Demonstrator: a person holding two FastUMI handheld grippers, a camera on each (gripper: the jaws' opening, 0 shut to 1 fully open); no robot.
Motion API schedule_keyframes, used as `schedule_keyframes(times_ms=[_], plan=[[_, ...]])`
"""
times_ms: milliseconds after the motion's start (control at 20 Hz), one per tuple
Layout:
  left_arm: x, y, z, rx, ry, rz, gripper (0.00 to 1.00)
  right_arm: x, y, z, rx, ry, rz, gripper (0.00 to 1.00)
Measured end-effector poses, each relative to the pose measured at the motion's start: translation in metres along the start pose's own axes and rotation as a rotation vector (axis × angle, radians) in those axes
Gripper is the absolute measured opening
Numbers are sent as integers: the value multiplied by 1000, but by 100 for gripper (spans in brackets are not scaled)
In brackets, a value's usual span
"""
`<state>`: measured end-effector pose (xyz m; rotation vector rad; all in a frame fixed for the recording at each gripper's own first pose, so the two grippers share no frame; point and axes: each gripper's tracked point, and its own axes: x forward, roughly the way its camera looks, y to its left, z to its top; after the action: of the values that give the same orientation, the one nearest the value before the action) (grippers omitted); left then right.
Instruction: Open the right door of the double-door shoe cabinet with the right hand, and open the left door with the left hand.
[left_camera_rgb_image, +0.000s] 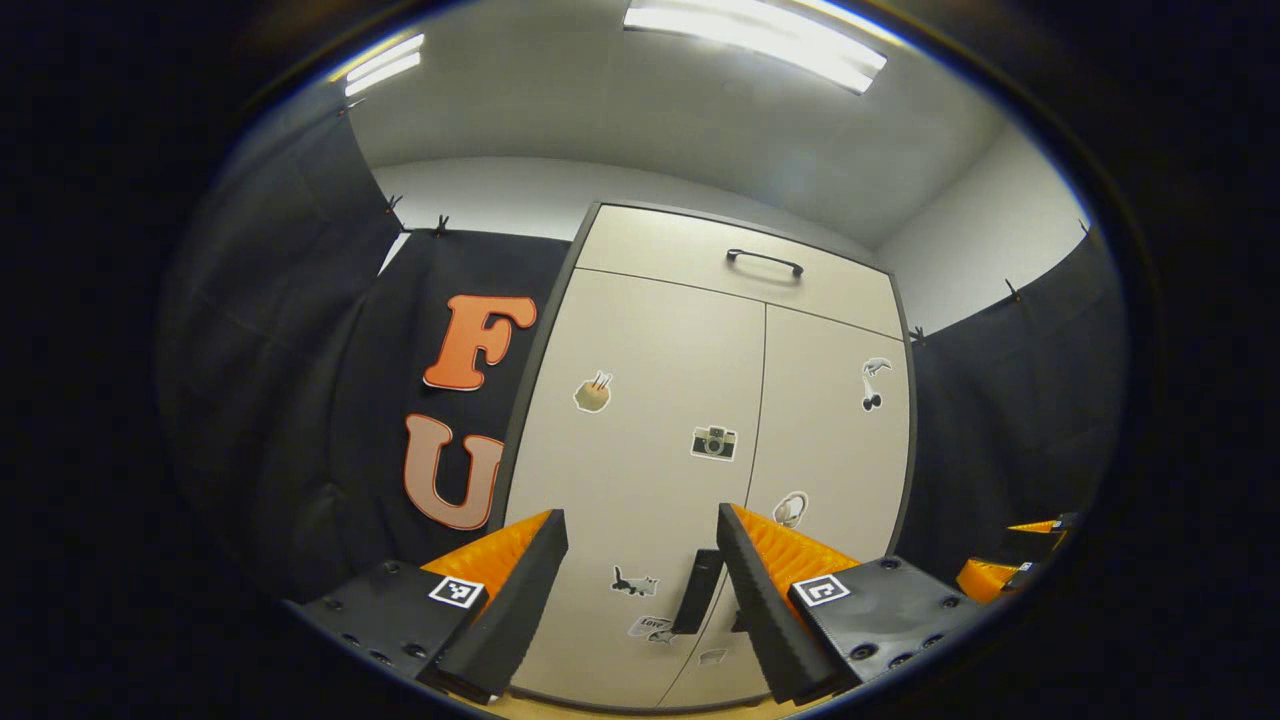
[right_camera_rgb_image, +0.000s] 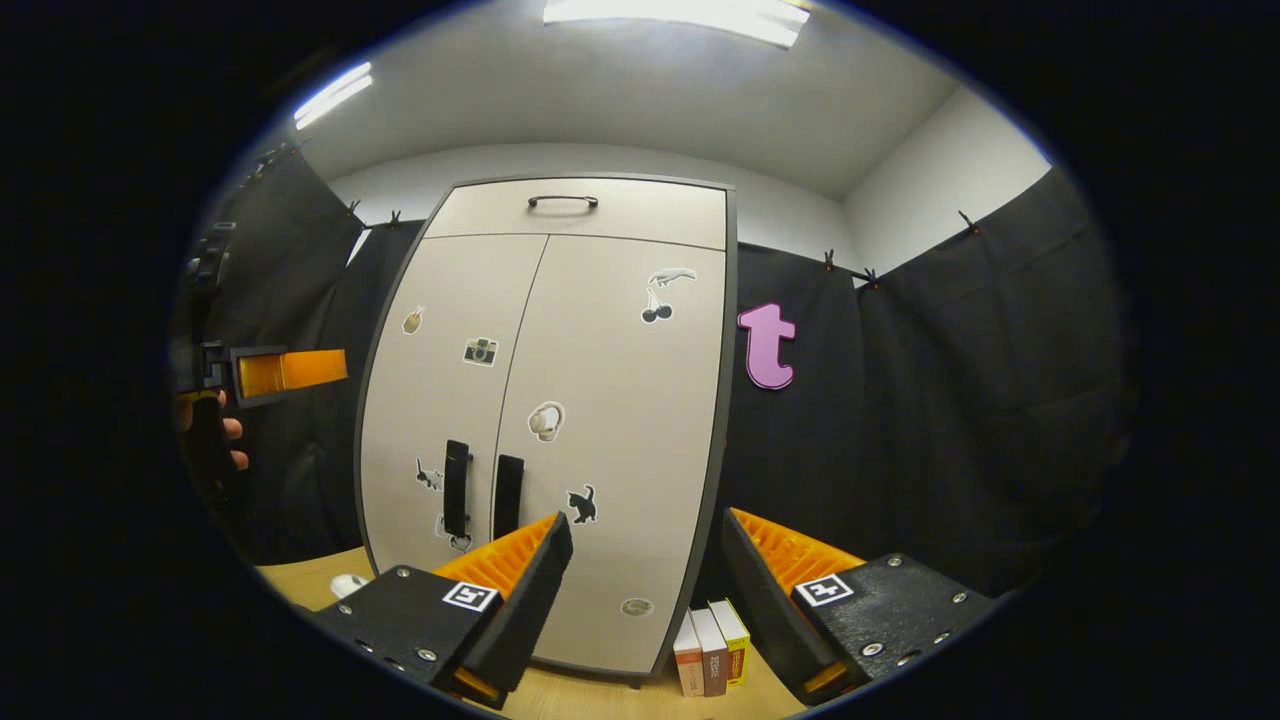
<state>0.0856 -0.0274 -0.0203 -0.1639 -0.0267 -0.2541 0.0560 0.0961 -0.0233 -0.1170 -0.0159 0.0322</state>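
Ahead of the left tool (left_camera_rgb_image: 640, 560), whose 2 fingers stand wide apart with nothing between them, the shoe cabinet (left_camera_rgb_image: 700, 450) rises close up with both doors shut. Between the fingers, low on the left door (left_camera_rgb_image: 640, 480), shows that door's black handle (left_camera_rgb_image: 697, 590), just beside the right finger and apart from it. Beyond it lies the seam, then the right door (left_camera_rgb_image: 835, 440). Above both doors runs a drawer (left_camera_rgb_image: 740, 265) with its own handle.

Before the right tool (right_camera_rgb_image: 645, 565), likewise spread wide and holding nothing, 3 books (right_camera_rgb_image: 711, 645) stand on the counter (right_camera_rgb_image: 300, 585) between its fingers, at the cabinet's foot. Farther on, past the left finger, 2 upright handles (right_camera_rgb_image: 508, 495) sit side by side at the seam. Well off to the left, a hand (right_camera_rgb_image: 215, 430) holds the other tool.
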Motion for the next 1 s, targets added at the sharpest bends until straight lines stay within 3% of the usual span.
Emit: schedule_keyframes(times_ms=[300,550,1000], plan=[[3,-12,-11,37,33,-2,96,5,11,-15,2,29,29,93],[-2,3,-10,105,18,-7,96,30,33,-38,14,75,49,92],[-12,49,-3,183,-7,7,96,96,116,-49,14,114,154,89]])
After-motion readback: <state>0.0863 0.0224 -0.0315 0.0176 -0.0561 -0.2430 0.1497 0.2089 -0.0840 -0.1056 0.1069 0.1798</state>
